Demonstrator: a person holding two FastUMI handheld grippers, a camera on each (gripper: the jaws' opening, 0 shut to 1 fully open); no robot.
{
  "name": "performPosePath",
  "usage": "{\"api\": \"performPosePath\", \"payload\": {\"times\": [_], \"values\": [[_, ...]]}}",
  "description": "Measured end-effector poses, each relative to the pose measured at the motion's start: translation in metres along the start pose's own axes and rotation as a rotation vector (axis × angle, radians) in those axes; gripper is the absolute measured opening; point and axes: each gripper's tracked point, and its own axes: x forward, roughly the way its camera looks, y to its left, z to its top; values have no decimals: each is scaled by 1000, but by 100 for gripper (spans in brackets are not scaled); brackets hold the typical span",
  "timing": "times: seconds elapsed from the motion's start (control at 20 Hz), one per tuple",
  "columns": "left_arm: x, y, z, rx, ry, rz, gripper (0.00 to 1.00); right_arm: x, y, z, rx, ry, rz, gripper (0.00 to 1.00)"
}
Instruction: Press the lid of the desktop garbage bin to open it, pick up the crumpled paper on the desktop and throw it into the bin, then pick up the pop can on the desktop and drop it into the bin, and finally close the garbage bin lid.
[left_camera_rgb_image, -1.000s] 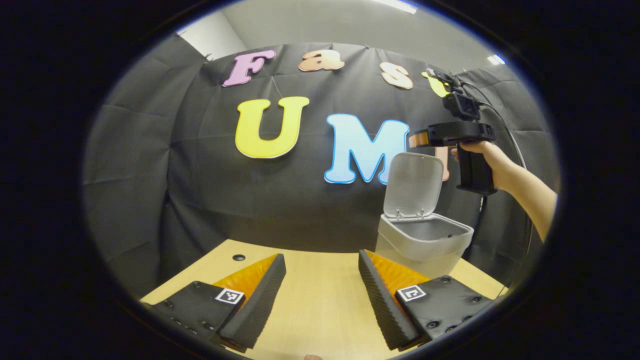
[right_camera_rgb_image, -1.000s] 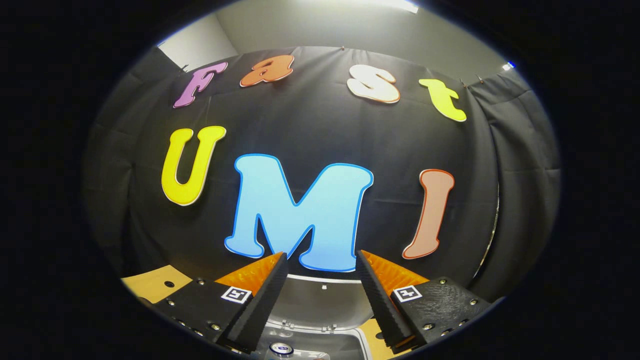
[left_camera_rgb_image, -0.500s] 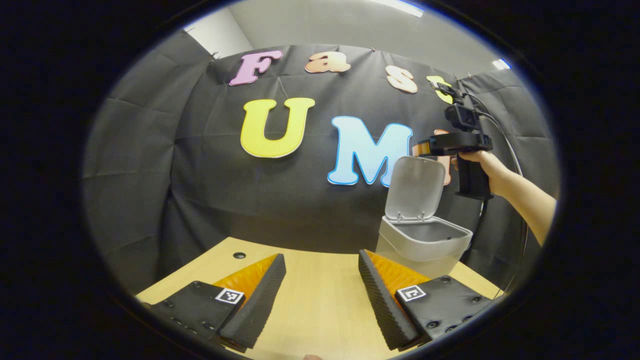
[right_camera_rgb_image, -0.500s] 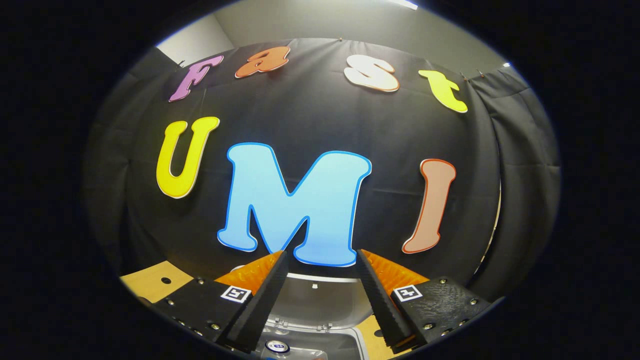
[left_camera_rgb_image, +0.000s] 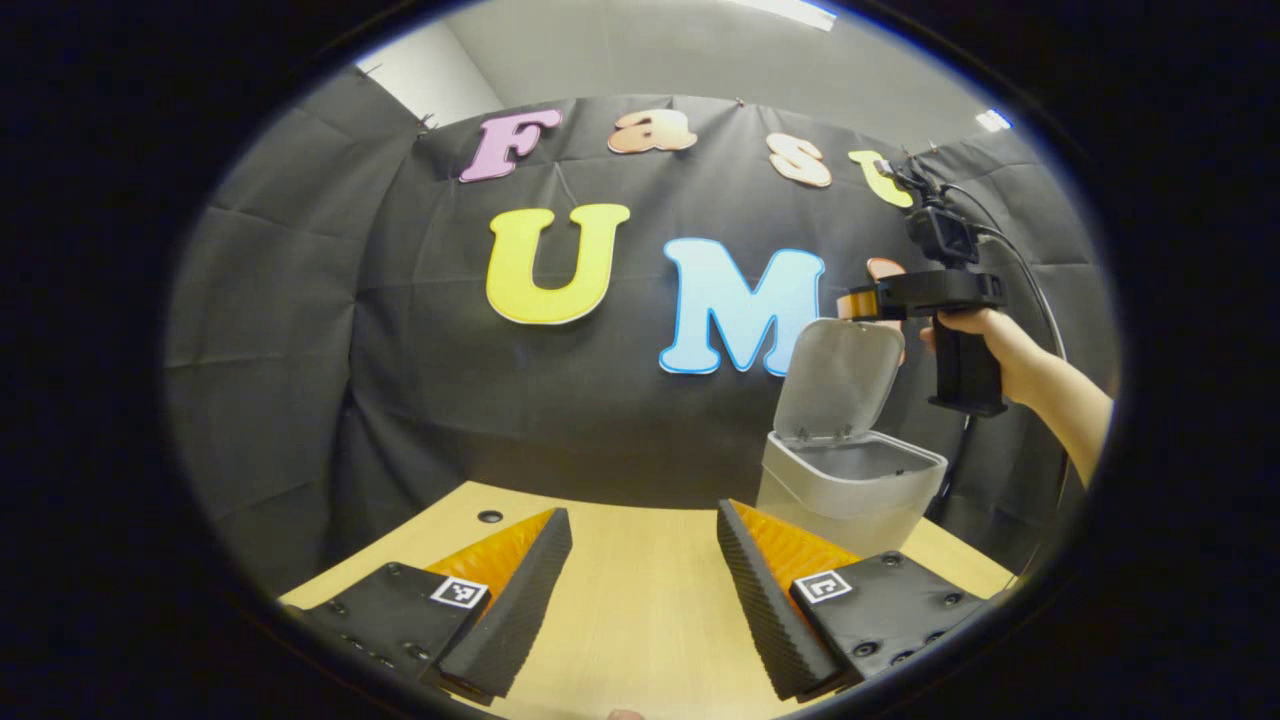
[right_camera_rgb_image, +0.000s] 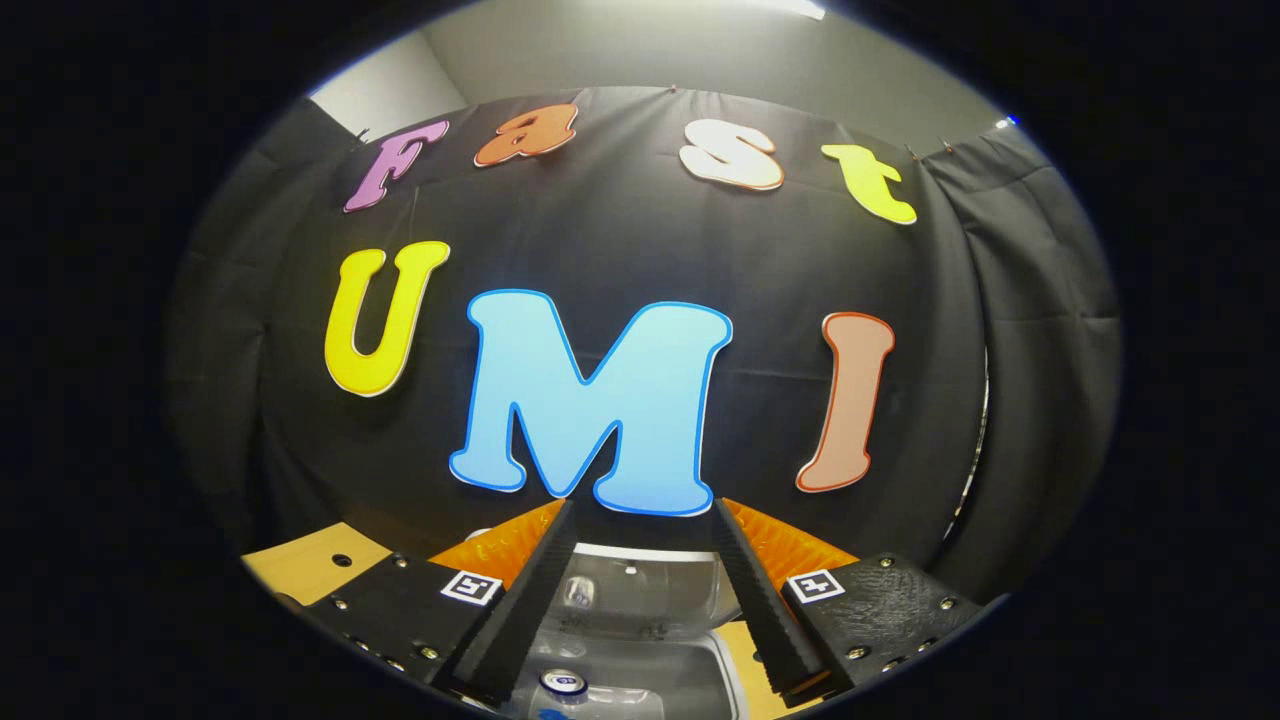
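**Left gripper view and right gripper view: can in the bin, lid yet to be shut**

Left gripper view: the left gripper (left_camera_rgb_image: 640, 580) hangs low over the wooden desktop (left_camera_rgb_image: 640, 620), fingers spread wide with nothing between them. Beyond its right finger stands the grey garbage bin (left_camera_rgb_image: 845, 490), its lid (left_camera_rgb_image: 835, 380) tipped up and back on its hinge. The right gripper (left_camera_rgb_image: 862, 300), held in a hand (left_camera_rgb_image: 985, 335), sits just above the lid's top edge, near it; whether it touches the lid I cannot tell. No crumpled paper or can lies on the part of the desktop seen here.

Right gripper view: the right gripper (right_camera_rgb_image: 640, 590) looks over the raised lid (right_camera_rgb_image: 635, 590) toward the booth wall, fingers apart and gripping nothing. Below them is the open bin (right_camera_rgb_image: 700, 680), and the top of the pop can (right_camera_rgb_image: 563, 684) shows inside it.

Judging from this, closing the lid is what remains. The risks: a push landing too high or off-centre could slide off the lid's edge, or tip and shove the light bin across the desktop. If the can stands tall inside, the lid may catch on it and not latch
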Motion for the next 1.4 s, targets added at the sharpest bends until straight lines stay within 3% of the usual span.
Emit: {"api": "performPosePath", "payload": {"times": [0.7,1.4], "values": [[-22,-8,2,24,-14,-14,95,-53,6,-40,21,70,36,88],[-23,3,-5,15,3,-9,96,-53,23,-127,84,215,50,88]]}}
